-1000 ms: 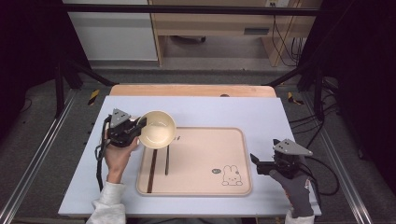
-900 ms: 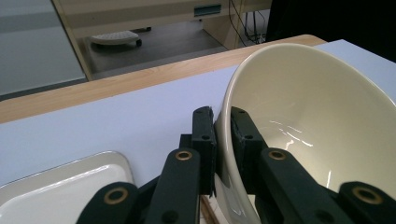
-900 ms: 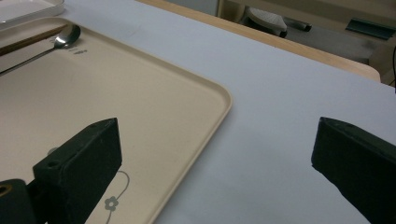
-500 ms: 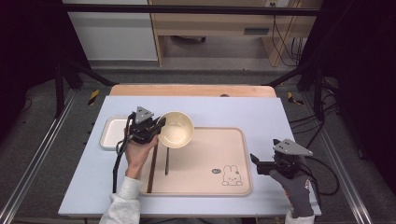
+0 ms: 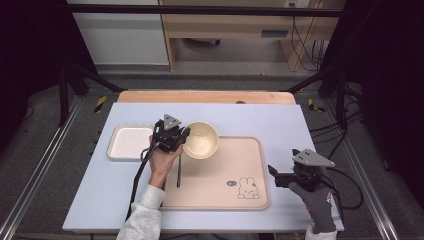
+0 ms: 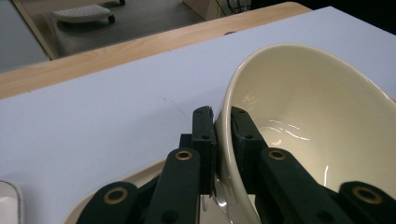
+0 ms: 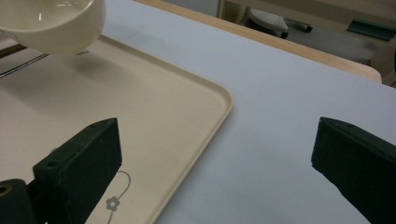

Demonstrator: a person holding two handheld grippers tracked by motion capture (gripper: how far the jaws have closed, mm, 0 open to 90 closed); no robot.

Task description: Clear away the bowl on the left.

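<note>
While left tool (image 5: 181, 136) pinches bowl (image 5: 201, 140) rim — above tray (image 5: 250, 150); right tool (image 5: 274, 176) spread, empty

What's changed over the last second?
The left gripper, still clamped on the bowl's rim, has carried it rightward from the table's left side to above the tray, uncovering the white dish. The right gripper stayed put, jaws open; the chopsticks haven't moved.
</note>
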